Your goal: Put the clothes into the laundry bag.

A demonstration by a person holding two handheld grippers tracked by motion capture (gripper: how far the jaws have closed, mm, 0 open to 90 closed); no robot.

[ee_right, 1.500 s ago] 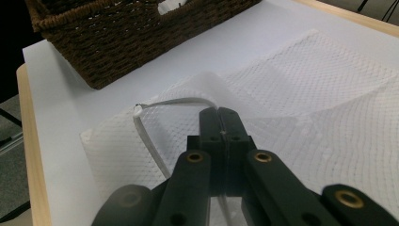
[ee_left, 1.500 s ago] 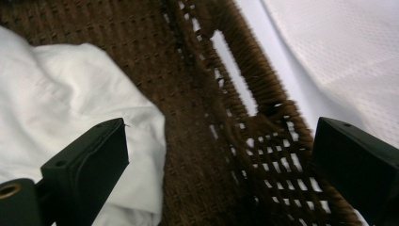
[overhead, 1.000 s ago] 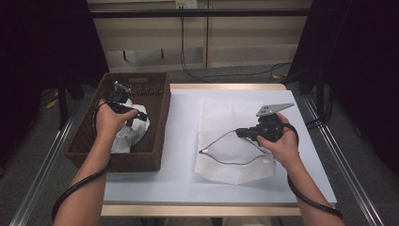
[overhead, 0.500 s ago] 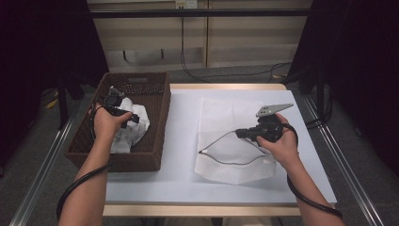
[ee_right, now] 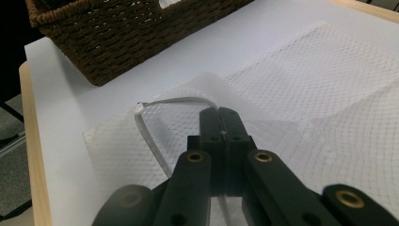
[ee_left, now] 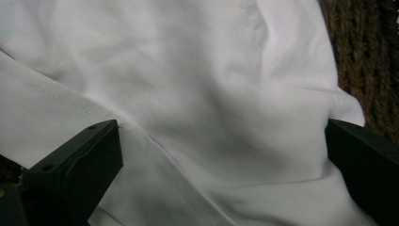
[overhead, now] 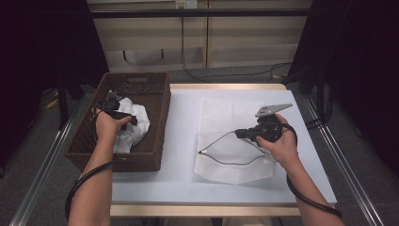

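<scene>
A crumpled white cloth lies in the brown wicker basket at the left. My left gripper is down in the basket against it. In the left gripper view the gripper is open, its jaws wide apart with the cloth bulging between them. A white mesh bag lies flat on the table. My right gripper is shut on the bag's raised opening edge. In the right gripper view the gripper pinches the mesh, and the zipper band curves up from it.
The table is white with a wooden rim. The basket stands just left of the bag. Its woven wall is close on one side of the left gripper. Cables and cabinets lie beyond the table's far edge.
My left hand has shifted slightly left inside the basket, staying over the white cloth. The right gripper has held still on the bag's edge.
</scene>
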